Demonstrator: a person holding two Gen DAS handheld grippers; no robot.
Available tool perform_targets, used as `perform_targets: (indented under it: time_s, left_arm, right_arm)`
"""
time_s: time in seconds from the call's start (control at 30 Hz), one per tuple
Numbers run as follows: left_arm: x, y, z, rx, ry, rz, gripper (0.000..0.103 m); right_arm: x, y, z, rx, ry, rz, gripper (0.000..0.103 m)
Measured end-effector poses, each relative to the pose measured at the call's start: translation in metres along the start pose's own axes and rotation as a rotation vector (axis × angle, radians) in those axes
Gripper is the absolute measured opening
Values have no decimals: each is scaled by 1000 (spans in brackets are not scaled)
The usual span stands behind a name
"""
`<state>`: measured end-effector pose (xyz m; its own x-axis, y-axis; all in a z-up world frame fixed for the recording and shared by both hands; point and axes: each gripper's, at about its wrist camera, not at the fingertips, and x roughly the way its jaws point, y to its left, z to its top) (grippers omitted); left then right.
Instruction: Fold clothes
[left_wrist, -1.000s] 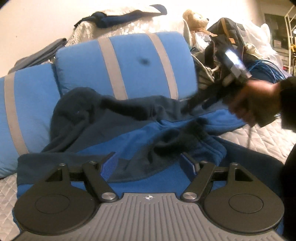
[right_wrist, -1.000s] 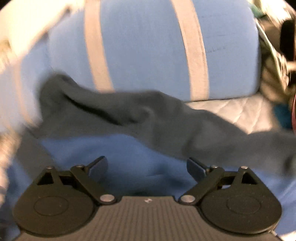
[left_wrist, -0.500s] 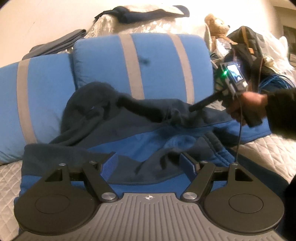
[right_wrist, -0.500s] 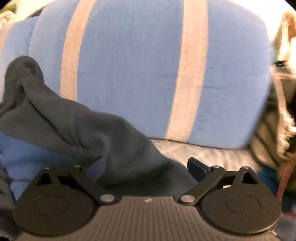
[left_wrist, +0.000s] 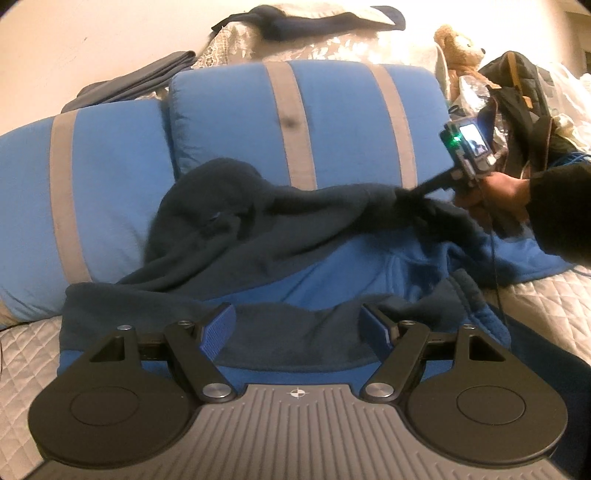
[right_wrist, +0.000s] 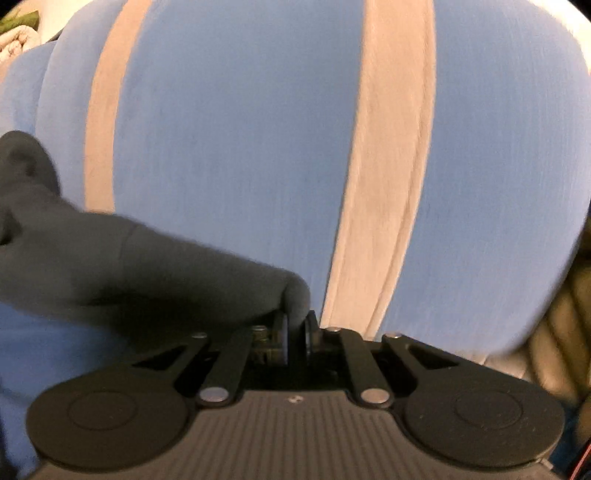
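Observation:
A navy and bright blue fleece hoodie (left_wrist: 295, 266) lies crumpled on the quilted bed, its hood against the pillows. My left gripper (left_wrist: 299, 325) is open and empty, low over the hoodie's near dark hem. My right gripper (right_wrist: 295, 325) is shut on a dark navy sleeve (right_wrist: 147, 273) of the hoodie and holds it lifted in front of a pillow. In the left wrist view the right gripper (left_wrist: 410, 194) stretches that sleeve (left_wrist: 332, 203) out to the right above the garment.
Two blue pillows with grey stripes (left_wrist: 295, 122) stand behind the hoodie. A teddy bear (left_wrist: 458, 48), a black bag (left_wrist: 517, 85) and plastic bags sit at the back right. Folded dark clothes (left_wrist: 136, 81) lie behind the pillows. The grey quilt (left_wrist: 539, 310) shows at both sides.
My right gripper has closed on the navy sleeve and pulled it up and to the right. The left gripper has stayed open over the hem, shifting slightly.

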<state>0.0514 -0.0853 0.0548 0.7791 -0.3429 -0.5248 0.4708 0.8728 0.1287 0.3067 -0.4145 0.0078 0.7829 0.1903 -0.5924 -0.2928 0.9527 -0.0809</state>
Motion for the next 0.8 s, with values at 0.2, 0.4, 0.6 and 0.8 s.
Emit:
perform_targets:
  time_s: [0.2,0.4,0.6,0.8]
  left_arm:
    - [-4,7,-3,9,7,36,74]
    - [-14,17,0,-22,5,60,74]
    - [-24,19,2,-20,3,71,74]
    - [-29,21,1,-24,-2,86,74]
  right_arm:
    - [5,29,8,-116,-5,-149,50]
    - [-54,17,2,-55,-26,-4,96]
    - [-119,31,-47,-266,49,81,97]
    - [-133,56,-93,-384,116,108,89]
